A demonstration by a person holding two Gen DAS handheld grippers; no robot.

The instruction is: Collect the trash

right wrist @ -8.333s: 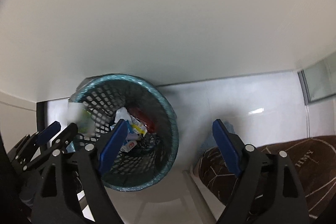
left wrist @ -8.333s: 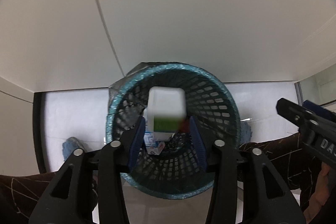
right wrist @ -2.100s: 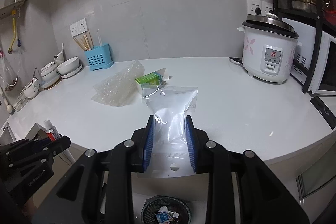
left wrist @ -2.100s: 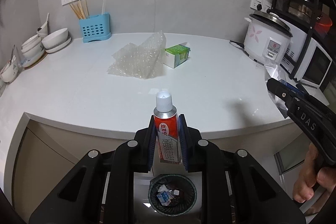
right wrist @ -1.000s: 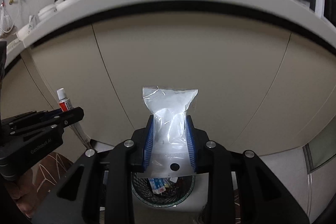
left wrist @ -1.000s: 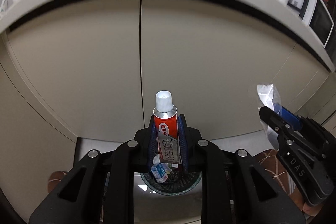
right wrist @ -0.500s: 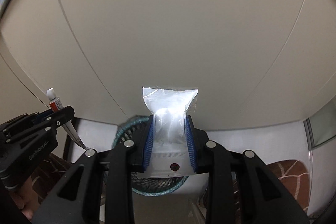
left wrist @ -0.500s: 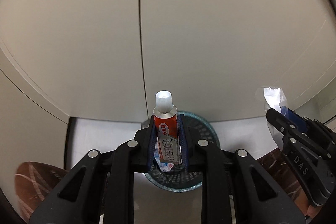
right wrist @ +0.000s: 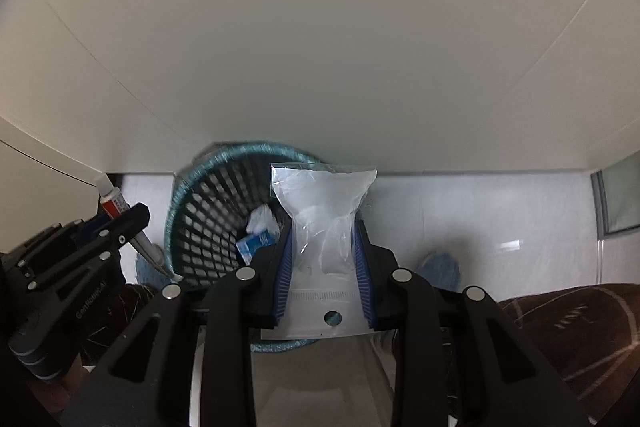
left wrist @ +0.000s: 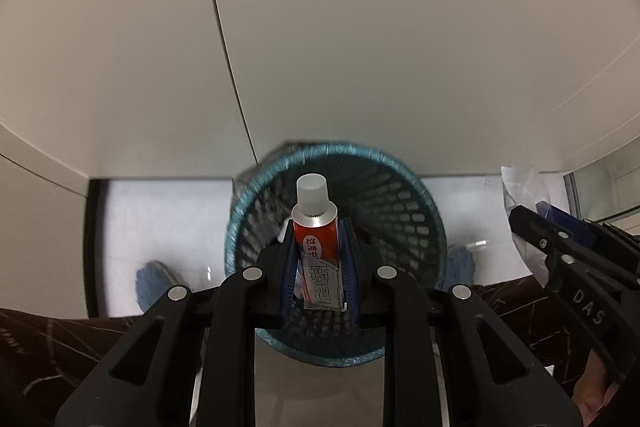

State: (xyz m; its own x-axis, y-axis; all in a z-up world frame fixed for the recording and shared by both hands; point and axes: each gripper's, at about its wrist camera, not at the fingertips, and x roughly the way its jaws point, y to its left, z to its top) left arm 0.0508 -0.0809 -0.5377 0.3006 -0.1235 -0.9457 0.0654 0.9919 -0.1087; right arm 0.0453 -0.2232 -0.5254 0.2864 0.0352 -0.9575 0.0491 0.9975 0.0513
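Red, white-capped toothpaste tube (left wrist: 318, 247), stiff and light, is pinched by left claw (left wrist: 318, 267); limp, slippery clear plastic bag (right wrist: 323, 227) by right claw (right wrist: 323, 267), above teal mesh wastebasket (left wrist: 416, 227).

"das" on the right gripper (left wrist: 568, 251), "genrobot.ai" on the left gripper (right wrist: 116, 227).

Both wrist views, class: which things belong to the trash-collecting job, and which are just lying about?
Job:
tube, held by left gripper
plastic bag, held by right gripper
bin

Lying about:
cabinet doors
blue slippers
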